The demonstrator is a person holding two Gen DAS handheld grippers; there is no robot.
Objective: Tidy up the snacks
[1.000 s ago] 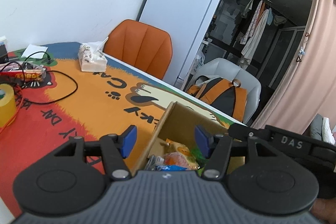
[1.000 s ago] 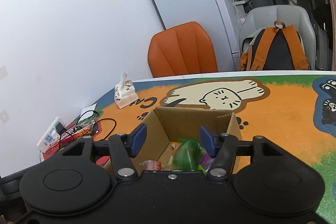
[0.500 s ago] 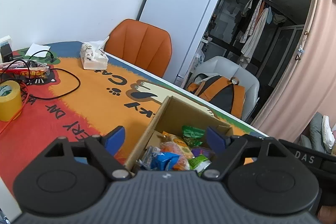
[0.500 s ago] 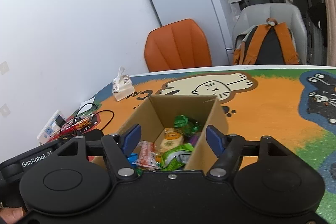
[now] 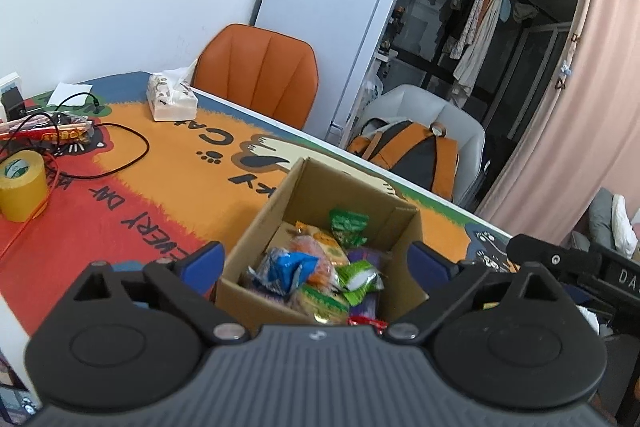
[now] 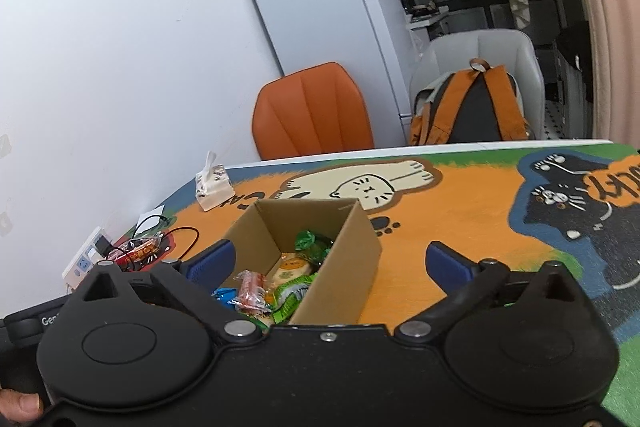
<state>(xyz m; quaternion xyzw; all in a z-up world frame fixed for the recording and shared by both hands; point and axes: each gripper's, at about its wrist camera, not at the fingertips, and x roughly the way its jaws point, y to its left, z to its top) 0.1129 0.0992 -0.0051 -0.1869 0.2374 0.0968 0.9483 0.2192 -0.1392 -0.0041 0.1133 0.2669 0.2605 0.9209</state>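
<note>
An open cardboard box (image 5: pixel 264 223) (image 6: pixel 352 259) stands on the cat-print table mat, filled with several snack packets (image 5: pixel 320 267) (image 6: pixel 288 275) in green, blue and orange wrappers. My left gripper (image 5: pixel 316 261) hovers at the box's near side, jaws opening wide; the box sits in the gap between its blue pads and neither pad touches it. My right gripper (image 6: pixel 336 261) is in front of the box from the other side, jaws opening to full width, its pads off the cardboard. Neither gripper holds anything.
A tissue pack (image 5: pixel 170 99) lies at the mat's far edge by an orange chair (image 5: pixel 256 75). A yellow tape roll (image 5: pixel 22 185), black cable (image 5: pixel 120 155) and power strip (image 6: pixel 86 261) crowd the left. A backpack (image 5: pixel 412 155) rests on a grey chair.
Both grippers have opened wide and pulled back from the box, so more of the box and its packets now shows. The box stays on the mat.
</note>
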